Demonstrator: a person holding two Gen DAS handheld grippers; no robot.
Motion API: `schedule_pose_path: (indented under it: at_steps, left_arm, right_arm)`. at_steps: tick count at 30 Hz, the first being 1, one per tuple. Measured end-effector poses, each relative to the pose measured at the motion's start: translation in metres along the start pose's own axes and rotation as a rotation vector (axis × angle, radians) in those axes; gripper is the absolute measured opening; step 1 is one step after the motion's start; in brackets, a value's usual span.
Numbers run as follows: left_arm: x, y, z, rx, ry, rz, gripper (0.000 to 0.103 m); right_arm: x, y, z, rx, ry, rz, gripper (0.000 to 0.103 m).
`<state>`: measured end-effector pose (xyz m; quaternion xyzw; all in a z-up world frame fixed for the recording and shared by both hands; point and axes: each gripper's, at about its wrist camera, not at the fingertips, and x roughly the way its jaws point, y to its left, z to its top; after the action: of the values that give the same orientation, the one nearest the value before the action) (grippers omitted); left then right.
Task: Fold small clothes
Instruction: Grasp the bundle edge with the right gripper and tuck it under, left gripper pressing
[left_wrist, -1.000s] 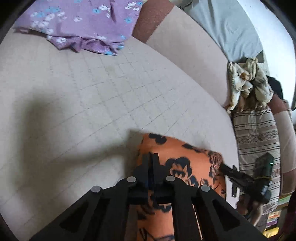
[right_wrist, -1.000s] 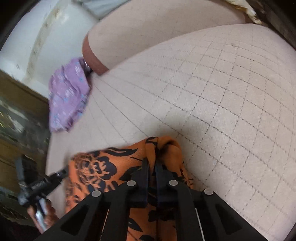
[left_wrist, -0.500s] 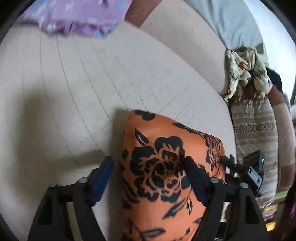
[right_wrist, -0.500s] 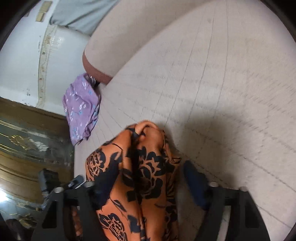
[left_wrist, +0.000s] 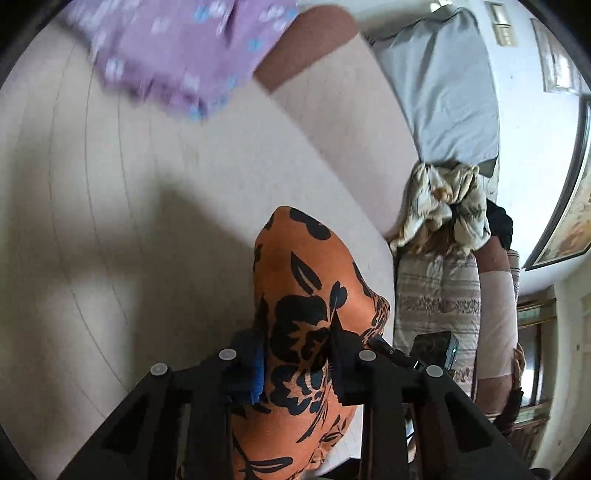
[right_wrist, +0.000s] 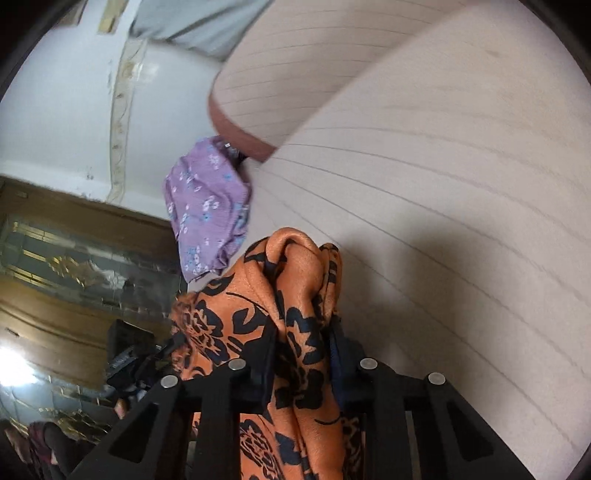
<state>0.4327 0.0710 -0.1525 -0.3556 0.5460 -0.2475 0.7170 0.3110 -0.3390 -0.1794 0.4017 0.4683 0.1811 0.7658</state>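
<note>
An orange garment with black flowers (left_wrist: 295, 266) lies bunched on the beige quilted bed (left_wrist: 110, 221). My left gripper (left_wrist: 295, 354) has a thick fold of it between its fingers; the jaws are closing and the pads touch the cloth on both sides. In the right wrist view the same orange garment (right_wrist: 295, 266) rises in a folded ridge between the fingers of my right gripper (right_wrist: 303, 354), whose jaws are also closing against it. A purple flowered garment (left_wrist: 184, 55) lies at the far edge of the bed, and the purple garment (right_wrist: 207, 210) shows beyond the orange one.
A grey pillow (left_wrist: 443, 92) and a crumpled cream cloth (left_wrist: 443, 203) sit at the right end of the bed, above striped bedding (left_wrist: 436, 295). The other gripper's body (left_wrist: 432, 350) shows beside the orange cloth. A wooden, glass-fronted cabinet (right_wrist: 74, 277) stands beyond the bed's left side.
Both grippers were shut on the orange garment's edge, then spread wide around it, and now have narrowed onto a thicker fold. The left view has lifted and swung towards the purple garment.
</note>
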Motion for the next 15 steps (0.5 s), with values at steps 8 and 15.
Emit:
schedule_pose_path:
  at_steps: [8,15]
  left_arm:
    - [0.003,0.032,0.088,-0.019,-0.030,0.027,0.029]
    - [0.040,0.067,0.097,0.022,-0.045,0.186,0.045]
  right_arm:
    - [0.085,0.042,0.082,-0.055,0.025,-0.015,0.026]
    - [0.147,0.021,0.106,-0.074,0.059,-0.100,0.029]
